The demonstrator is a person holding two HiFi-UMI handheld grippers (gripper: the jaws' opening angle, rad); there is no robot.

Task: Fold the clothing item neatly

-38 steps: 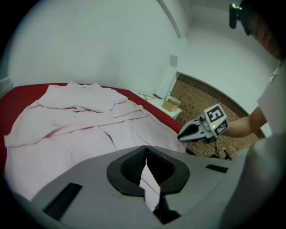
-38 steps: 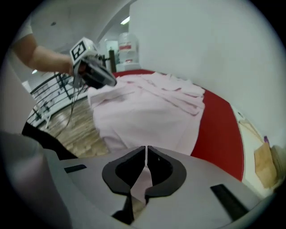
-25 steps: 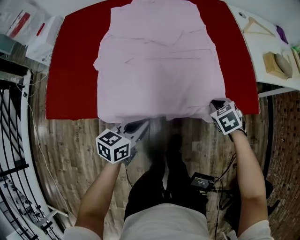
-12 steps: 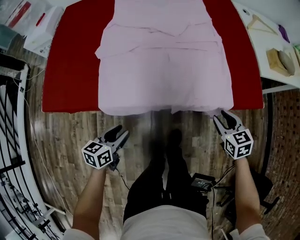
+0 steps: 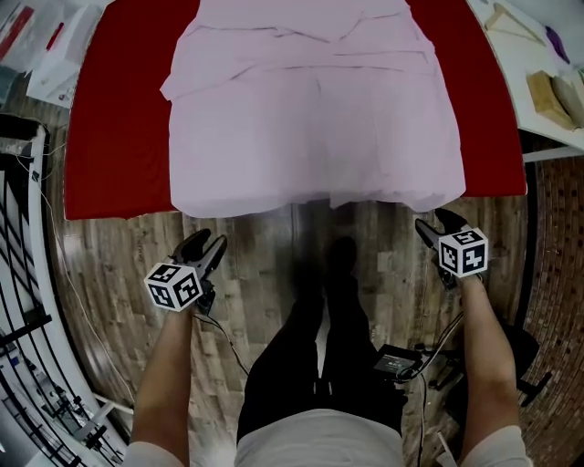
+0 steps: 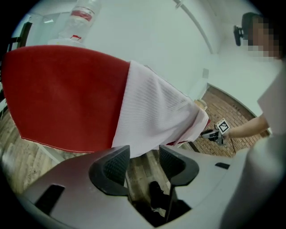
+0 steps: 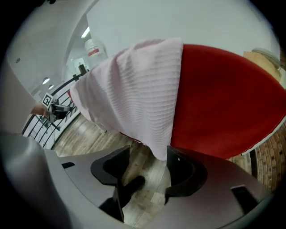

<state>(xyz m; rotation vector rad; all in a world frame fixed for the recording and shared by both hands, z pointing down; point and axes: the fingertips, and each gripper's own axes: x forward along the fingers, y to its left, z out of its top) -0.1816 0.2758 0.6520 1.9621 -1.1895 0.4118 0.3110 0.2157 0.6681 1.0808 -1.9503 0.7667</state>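
A pale pink garment (image 5: 315,109) lies spread on the red table cover (image 5: 119,137), its hem hanging over the near edge. My left gripper (image 5: 203,244) hangs over the wooden floor below the hem's left end. Its jaws have just been opening and hold nothing. My right gripper (image 5: 436,225) sits just under the hem's right corner, jaws also just opened and empty. In the left gripper view the garment (image 6: 152,116) drapes ahead of the left gripper (image 6: 144,163). In the right gripper view the garment's corner (image 7: 134,98) hangs just ahead of the right gripper (image 7: 145,165), clear of its pads.
A white side table (image 5: 525,64) at the right carries a wooden hanger (image 5: 506,18) and wooden pieces (image 5: 552,91). A black railing (image 5: 18,274) runs along the left. A black device (image 5: 401,360) with cables lies on the floor by the person's legs (image 5: 319,347).
Both grippers were shut at the garment's hem; both have opened, let go and dropped back from the table edge. The hem now hangs free over the front edge.
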